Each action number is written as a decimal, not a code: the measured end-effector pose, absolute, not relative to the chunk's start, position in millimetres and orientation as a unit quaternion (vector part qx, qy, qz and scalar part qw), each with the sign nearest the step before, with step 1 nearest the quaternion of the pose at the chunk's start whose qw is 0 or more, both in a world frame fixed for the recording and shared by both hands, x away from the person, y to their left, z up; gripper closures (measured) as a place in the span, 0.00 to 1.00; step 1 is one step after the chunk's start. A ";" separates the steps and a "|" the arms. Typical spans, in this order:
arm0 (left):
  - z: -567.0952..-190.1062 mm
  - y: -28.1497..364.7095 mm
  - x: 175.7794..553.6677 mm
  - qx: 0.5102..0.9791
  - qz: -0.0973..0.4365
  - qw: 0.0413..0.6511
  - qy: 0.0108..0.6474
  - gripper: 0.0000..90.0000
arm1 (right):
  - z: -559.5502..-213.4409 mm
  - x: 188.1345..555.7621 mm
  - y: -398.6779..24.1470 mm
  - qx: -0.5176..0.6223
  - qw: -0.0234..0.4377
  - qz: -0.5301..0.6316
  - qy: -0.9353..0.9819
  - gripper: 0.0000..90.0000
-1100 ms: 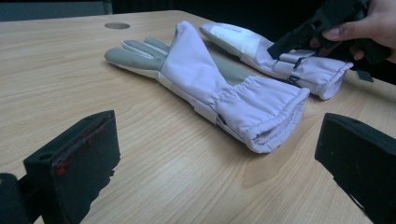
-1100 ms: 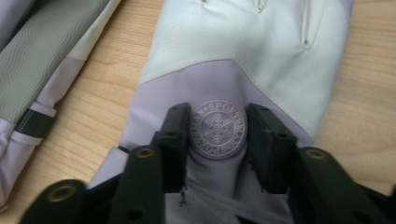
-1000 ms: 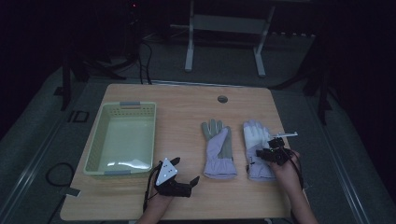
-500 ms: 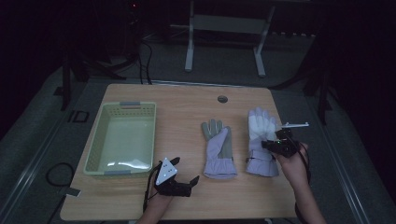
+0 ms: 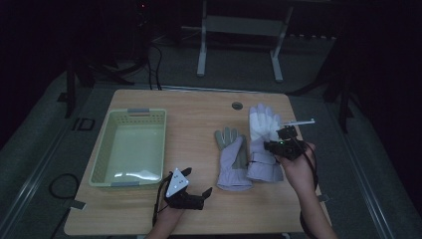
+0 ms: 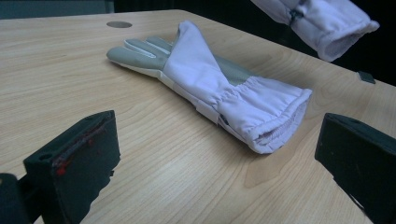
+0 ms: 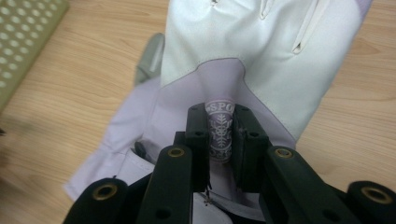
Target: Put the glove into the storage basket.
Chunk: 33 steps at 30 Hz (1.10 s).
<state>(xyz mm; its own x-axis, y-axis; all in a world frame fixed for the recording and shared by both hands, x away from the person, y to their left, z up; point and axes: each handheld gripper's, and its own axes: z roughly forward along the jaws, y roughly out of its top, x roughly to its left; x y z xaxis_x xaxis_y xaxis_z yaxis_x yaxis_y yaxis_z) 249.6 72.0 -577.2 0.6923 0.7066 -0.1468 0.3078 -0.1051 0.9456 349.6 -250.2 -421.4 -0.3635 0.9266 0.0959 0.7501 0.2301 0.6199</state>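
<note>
The right gripper [image 7: 219, 135] is clamped on a small printed tab of the white glove [image 5: 263, 130], which hangs lifted off the wooden table [image 5: 199, 109] beside the lavender glove [image 5: 233, 162]. With so little fabric between the pads, the glove could slip free or swing on the way to the green basket [image 5: 107, 149]. The left gripper [image 5: 191, 196] rests released, jaws wide, near the table's front edge.

Partial lettering "SPO" atop a snowflake emblem on the glove's tab [image 7: 219, 133]
</note>
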 end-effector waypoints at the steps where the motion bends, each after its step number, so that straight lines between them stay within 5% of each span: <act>1: -577.2 71.9 249.6 0.722 0.175 0.569 0.351 0.00 | -420.4 348.8 -243.6 0.543 0.147 0.297 0.771 0.88; 14: -577.2 71.4 249.8 0.721 0.178 0.569 0.352 0.00 | -437.4 342.9 -181.6 0.544 0.119 0.300 0.774 0.87; 33: -577.3 71.3 249.7 0.721 0.178 0.570 0.352 0.00 | -487.9 369.0 -165.1 0.556 0.099 0.239 0.790 0.85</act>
<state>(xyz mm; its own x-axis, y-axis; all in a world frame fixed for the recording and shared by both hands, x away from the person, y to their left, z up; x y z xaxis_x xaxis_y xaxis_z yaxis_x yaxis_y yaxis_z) 249.7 71.3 -577.3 0.6889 0.7101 -0.1455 0.3050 -0.1018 0.9469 369.0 -165.1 -487.9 -0.3631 0.9254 0.1089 0.8307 0.2685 0.4877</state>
